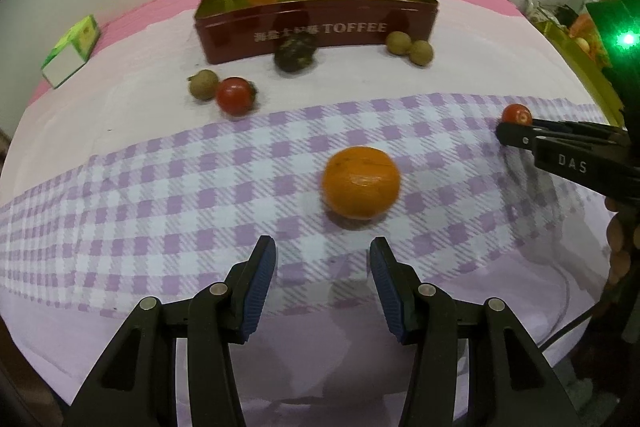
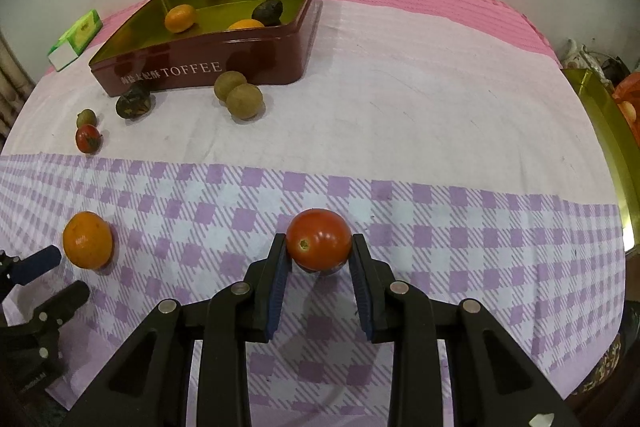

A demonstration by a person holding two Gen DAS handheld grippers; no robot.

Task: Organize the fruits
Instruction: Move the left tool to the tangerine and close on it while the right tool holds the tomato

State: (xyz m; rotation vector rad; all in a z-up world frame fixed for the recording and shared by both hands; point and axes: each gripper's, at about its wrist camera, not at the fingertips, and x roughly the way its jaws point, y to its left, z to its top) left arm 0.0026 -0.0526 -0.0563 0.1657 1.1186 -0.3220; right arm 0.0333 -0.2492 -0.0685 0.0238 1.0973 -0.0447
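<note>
My right gripper [image 2: 319,247] is shut on a red tomato [image 2: 319,239], held just above the checked cloth; from the left wrist view that tomato [image 1: 516,115] peeks over the right gripper [image 1: 505,131]. My left gripper [image 1: 323,257] is open with nothing between its fingers, a little short of an orange mandarin [image 1: 361,182] on the cloth. The same mandarin [image 2: 87,240] lies beside the left gripper [image 2: 66,273] in the right wrist view. A dark red TOFFEE tin [image 1: 320,33] at the back holds mandarins [image 2: 180,18] and a dark fruit [image 2: 267,12].
In front of the tin lie two tan longans [image 2: 238,95], a dark wrinkled fruit [image 1: 295,54], another longan [image 1: 203,84] and a second tomato [image 1: 235,96]. A green and white carton [image 1: 72,51] sits far left. A gold tray edge [image 2: 608,147] borders the right.
</note>
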